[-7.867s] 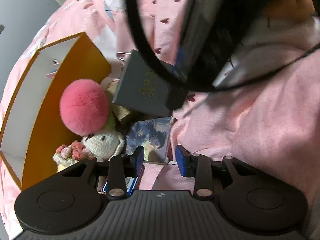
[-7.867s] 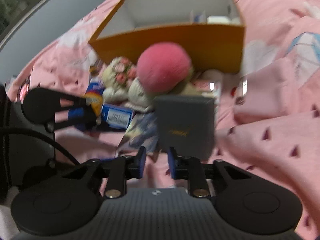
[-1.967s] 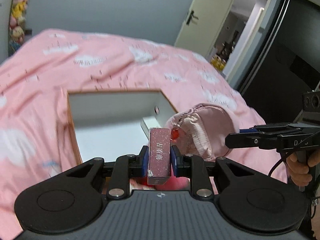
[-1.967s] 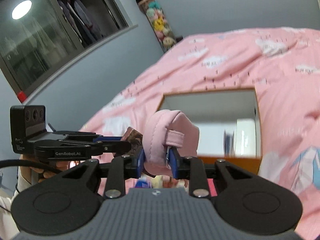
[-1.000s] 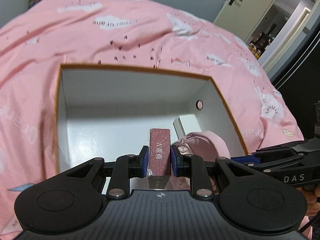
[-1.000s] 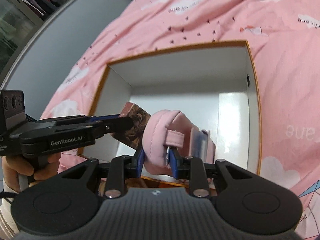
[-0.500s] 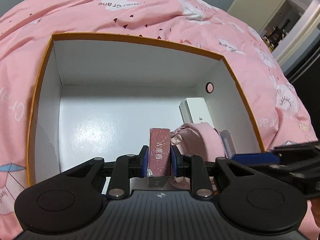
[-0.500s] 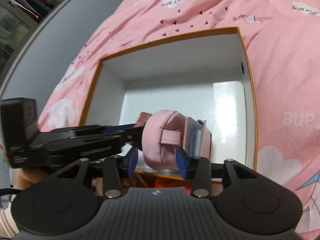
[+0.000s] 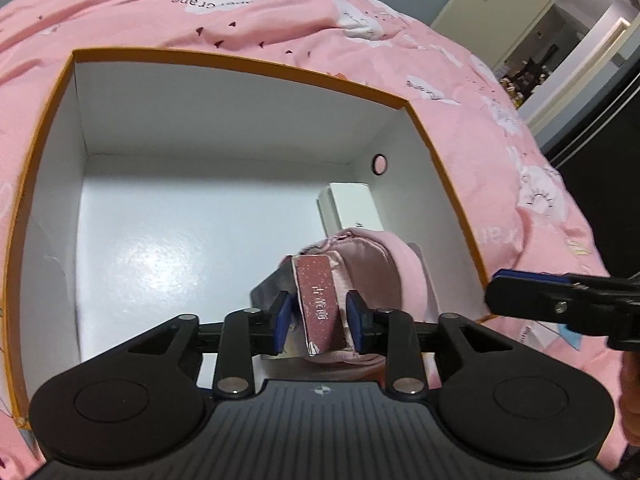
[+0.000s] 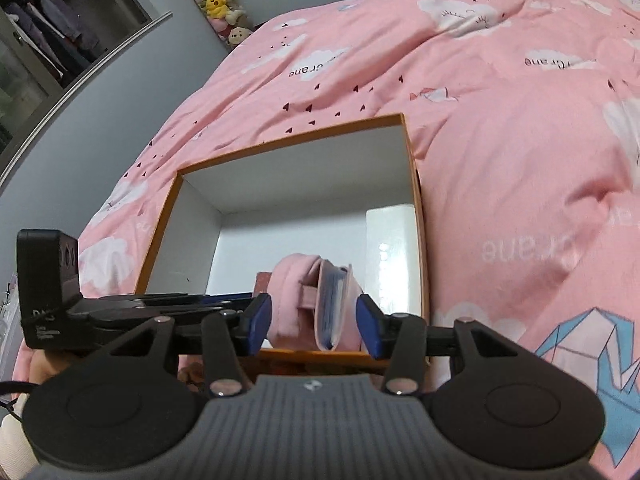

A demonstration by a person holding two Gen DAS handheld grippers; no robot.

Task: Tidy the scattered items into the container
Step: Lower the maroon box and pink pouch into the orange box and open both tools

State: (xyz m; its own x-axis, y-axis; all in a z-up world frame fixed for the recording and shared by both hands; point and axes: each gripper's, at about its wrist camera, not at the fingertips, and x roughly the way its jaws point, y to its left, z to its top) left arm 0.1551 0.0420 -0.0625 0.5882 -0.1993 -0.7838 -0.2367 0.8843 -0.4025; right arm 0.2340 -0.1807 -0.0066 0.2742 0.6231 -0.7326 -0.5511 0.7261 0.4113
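Observation:
An orange-rimmed box with a white inside [image 9: 248, 60] [image 10: 288, 140] sits on the pink bedding. My left gripper [image 9: 318, 316] hangs over its near right part with its jaws opening. A small dark-pink carton [image 9: 318, 300] stands tilted between them, with a gap at each pad. Behind it a pink pouch [image 9: 384, 268] [image 10: 296, 300] lies in the box. My right gripper [image 10: 314, 322] is also opening; the pouch sits between its pads, and neither pad presses on it. One finger of the right gripper [image 9: 532, 298] shows at the box's right rim.
A flat white carton [image 9: 352, 208] [image 10: 394, 248] lies along the box's right wall. The box's left half is bare white floor [image 9: 160, 240]. The left gripper's black housing [image 10: 44, 280] and a hand are at the left. A door stands open far right [image 9: 560, 40].
Both pairs of jaws have spread. The dark-pink carton, gripped upright before, now leans loose between the left pads. The pouch has left the right pads, and the right gripper has drawn back.

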